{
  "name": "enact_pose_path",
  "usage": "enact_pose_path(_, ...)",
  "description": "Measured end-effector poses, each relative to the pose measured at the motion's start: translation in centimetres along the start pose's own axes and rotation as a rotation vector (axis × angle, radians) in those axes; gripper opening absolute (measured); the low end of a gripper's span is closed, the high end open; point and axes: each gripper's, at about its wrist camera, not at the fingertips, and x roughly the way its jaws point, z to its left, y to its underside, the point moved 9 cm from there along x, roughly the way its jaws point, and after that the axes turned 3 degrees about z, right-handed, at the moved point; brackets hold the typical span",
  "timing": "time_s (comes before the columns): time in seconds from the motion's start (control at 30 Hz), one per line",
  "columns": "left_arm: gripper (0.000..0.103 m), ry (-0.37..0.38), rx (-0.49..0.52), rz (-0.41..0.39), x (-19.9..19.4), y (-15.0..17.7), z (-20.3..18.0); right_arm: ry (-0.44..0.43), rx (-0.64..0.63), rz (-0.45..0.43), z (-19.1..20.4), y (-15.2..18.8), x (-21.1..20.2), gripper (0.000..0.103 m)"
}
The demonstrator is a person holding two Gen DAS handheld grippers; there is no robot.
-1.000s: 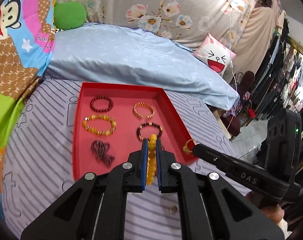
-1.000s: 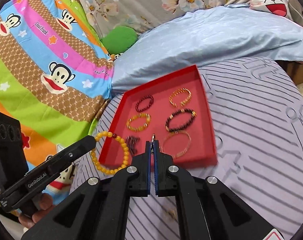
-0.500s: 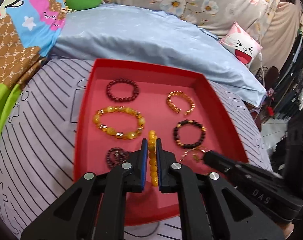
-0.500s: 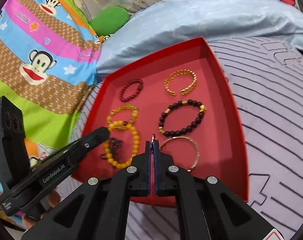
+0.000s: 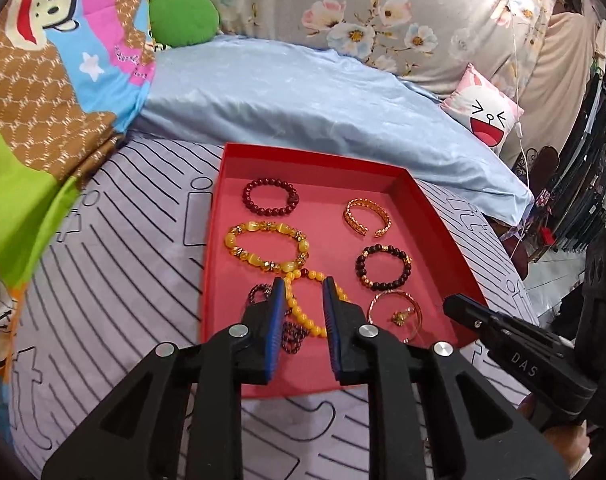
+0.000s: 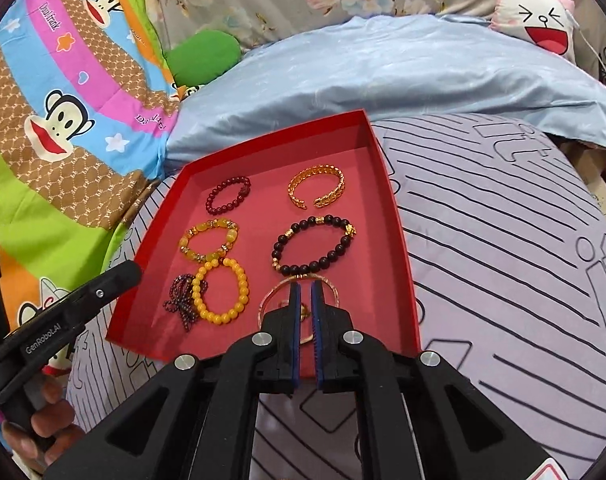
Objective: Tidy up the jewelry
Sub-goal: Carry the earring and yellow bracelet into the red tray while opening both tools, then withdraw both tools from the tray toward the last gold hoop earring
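Left gripper [image 5: 302, 282] has just been opening its jaws; they now stand a little apart, with the yellow bead bracelet [image 5: 303, 308] between the blue pads but lying loose on the floor of the red tray [image 5: 431, 216]. Right gripper [image 6: 305, 286] shows only a slim gap, straddling a small gold charm [image 6: 303, 312] inside the thin gold bangle [image 6: 277, 292]; whether its pads pinch anything I cannot tell.

From the tray's centre, the yellow bracelet lies toward 7 o'clock in the right wrist view, overlapping the dark purple strand [image 6: 183, 300]. The bangle sits at 5 o'clock.

To finish well, I judge the left should widen further and lift straight off, so no pad drags the smooth, round, glossy beads. The bangle is a rigid thin hoop and the woven gold cuff [image 6: 317, 186] an open C.
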Motion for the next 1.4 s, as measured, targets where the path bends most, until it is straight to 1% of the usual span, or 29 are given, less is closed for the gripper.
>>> enact_pose_path(0.23, 0.020, -0.016, 0.025, -0.003, -2.2, 2.5, -0.4, 0.014, -0.036, -0.029, 0.6, 1.8, -2.7, 0.007)
enact_pose_path(0.47, 0.021, -0.019, 0.011, 0.019, -3.7, 5.6, -0.5, 0.023, -0.064, -0.028, 1.0, 4.5, -4.7, 0.007)
enact_pose_path(0.53, 0.023, -0.024, 0.011, 0.025, -4.1, 6.7, -0.5, 0.024, -0.068, -0.020, 0.9, 5.5, -5.1, 0.007)
enact_pose_path(0.6, 0.029, -0.025, 0.005, 0.034, -4.4, 7.8, -0.5, 0.028, -0.069, -0.009, 0.9, 6.6, -5.2, 0.008)
enact_pose_path(0.67, 0.030, -0.023, 0.001, 0.043, -4.7, 8.8, -0.5, 0.031, -0.065, 0.008, 0.7, 7.8, -5.2, 0.009)
enact_pose_path(0.73, 0.030, -0.021, 0.002, 0.057, -4.8, 10.0, -0.7, 0.034, -0.059, 0.023, 0.7, 8.9, -5.1, 0.012)
enact_pose_path(0.77, 0.030, -0.024, 0.004, 0.063, -4.8, 10.4, -0.8, 0.037, -0.058, 0.028, 0.6, 9.4, -5.1, 0.018)
enact_pose_path(0.8, 0.030, -0.029, 0.007, 0.065, -4.9, 10.9, -0.8, 0.041, -0.058, 0.035, 0.5, 10.1, -5.1, 0.022)
enact_pose_path(0.97, 0.034, -0.044, 0.012, 0.074, -5.2, 12.8, -1.0, 0.047, -0.075, 0.061, 1.2, 11.8, -4.6, 0.024)
enact_pose_path(1.03, 0.036, -0.053, 0.019, 0.078, -5.4, 13.4, -1.1, 0.053, -0.090, 0.067, 1.5, 12.2, -4.2, 0.027)
enact_pose_path(1.1, 0.041, -0.070, 0.030, 0.079, -5.6, 14.1, -1.1, 0.057, -0.102, 0.074, 1.9, 12.4, -3.8, 0.032)
enact_pose_path(1.4, 0.043, -0.091, 0.024, 0.092, -5.8, 15.3, -0.4, 0.107, -0.156, 0.074, 2.9, 12.5, -2.3, 0.032)
